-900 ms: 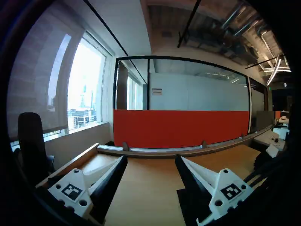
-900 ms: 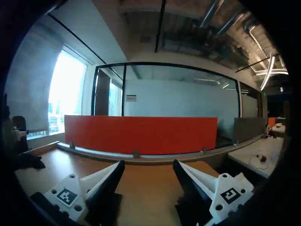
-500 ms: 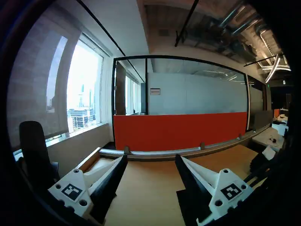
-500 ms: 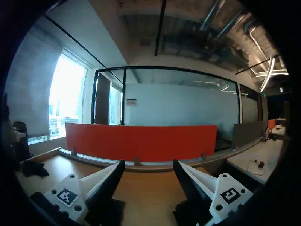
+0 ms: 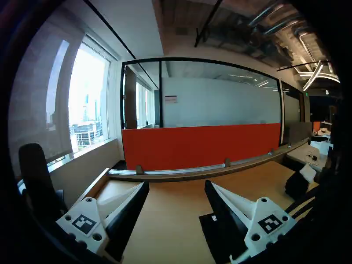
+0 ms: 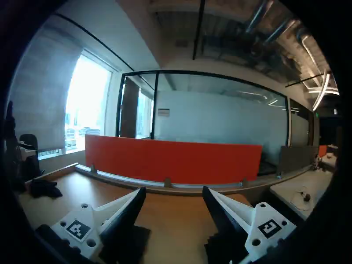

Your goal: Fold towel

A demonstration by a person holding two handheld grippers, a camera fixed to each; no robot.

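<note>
Where we hold the left gripper (image 5: 176, 183): fingers apart, empty, above light wooden table (image 5: 176, 220).
Right gripper (image 6: 174, 189): fingers apart, empty; black towel (image 6: 140, 244) below.

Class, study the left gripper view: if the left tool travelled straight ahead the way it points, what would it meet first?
Probably the orange divider at the far edge of the desk. The left tool, open, points across bare wood towards it, though depth is hard to judge.

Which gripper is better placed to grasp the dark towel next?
Probably the right gripper: the towel lies under both its open fingers. The left gripper has just a towel edge beside one finger.
</note>
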